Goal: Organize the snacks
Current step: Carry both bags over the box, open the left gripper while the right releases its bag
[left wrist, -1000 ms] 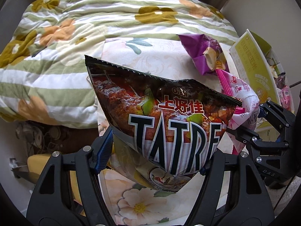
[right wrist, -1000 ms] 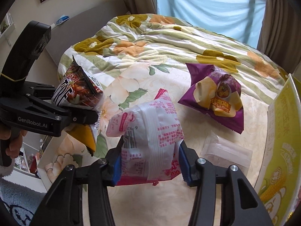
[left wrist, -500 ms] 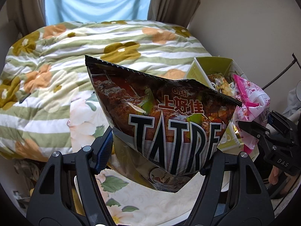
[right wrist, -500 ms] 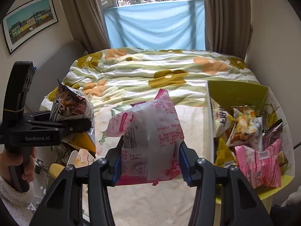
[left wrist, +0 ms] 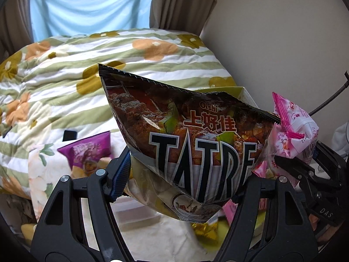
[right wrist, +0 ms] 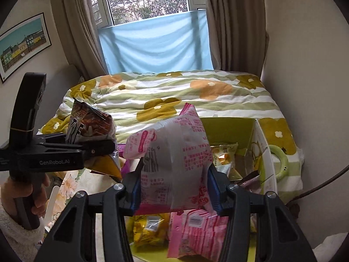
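My left gripper is shut on a dark chip bag with big letters, held in the air; it also shows in the right wrist view as the chip bag in the left gripper. My right gripper is shut on a pink and white snack packet, seen from the left wrist as the packet. Both hang over a yellow-green box that holds several packets, pink and yellow. A purple bag lies on the bed.
The bed carries a flowered striped quilt, with a window and curtains behind it. A wall stands close on the right, with a dark cable and a pale green ring beside the box. A hand in a fleecy sleeve holds the left gripper.
Both grippers have swung to the right and risen with their packets, from over the bed to over the yellow-green box. The purple bag now lies to the left.
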`<state>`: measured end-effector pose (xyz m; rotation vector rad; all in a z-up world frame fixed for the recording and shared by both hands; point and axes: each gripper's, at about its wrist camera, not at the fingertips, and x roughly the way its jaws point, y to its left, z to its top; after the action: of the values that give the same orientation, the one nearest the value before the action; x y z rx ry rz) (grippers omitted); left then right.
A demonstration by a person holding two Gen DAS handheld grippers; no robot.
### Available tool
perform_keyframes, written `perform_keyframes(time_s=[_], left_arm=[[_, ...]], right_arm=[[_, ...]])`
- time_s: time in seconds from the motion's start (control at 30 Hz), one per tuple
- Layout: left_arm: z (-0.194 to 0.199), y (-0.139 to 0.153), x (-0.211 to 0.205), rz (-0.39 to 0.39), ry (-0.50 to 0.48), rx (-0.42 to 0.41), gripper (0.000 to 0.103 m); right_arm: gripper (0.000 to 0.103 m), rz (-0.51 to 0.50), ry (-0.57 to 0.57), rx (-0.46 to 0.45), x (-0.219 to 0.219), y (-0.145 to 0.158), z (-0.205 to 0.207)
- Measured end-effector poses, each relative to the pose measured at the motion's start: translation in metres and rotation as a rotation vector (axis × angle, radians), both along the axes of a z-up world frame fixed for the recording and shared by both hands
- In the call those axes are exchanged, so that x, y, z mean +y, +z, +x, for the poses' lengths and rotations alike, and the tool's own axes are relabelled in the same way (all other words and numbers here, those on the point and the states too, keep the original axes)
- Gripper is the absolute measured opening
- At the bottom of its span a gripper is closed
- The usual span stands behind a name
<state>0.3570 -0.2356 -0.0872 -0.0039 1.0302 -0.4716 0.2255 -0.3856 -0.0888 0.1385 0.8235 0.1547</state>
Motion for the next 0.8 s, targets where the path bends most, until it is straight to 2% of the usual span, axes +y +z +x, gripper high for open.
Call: perform_keyframes(time_s=[0.13,0.27,0.33,0.4,0.47,0.57,0.8], left_arm=[[0.02,-0.013,-0.051,0.012,0.016,0.02,0.068],[0.035,-0.029,-0.081,0.017,0.041,0.053,0.069],[0.036,-0.033,-0.088,0.022,0.048,0.042,0.077],[0.036,-0.034,-0.096,0.057,0.066,0.027,0.103],[0.035,-0.034,-0.099,0.063,0.075,0.012,0.103],[0.032,-0.038,-0.093,0.076,0.086,0.032,0.103],[0.0,-0.039,-0.059,0.032,0.116,0.061,0.103]], right_arm=[[0.046,0.008,0.017,0.027,-0.032,-0.01,0.014],[0.046,0.016,0.048,0.051,-0.056,-0.019,0.028],[0.046,0.022,0.059,0.055,-0.065,-0.02,0.032],[0.046,0.024,0.063,0.056,-0.071,-0.021,0.034],[0.046,0.033,0.061,0.056,-0.077,-0.022,0.035],[0.046,0.051,0.058,0.059,-0.086,-0.024,0.036],[0.046,0.063,0.042,0.052,-0.09,-0.023,0.035]])
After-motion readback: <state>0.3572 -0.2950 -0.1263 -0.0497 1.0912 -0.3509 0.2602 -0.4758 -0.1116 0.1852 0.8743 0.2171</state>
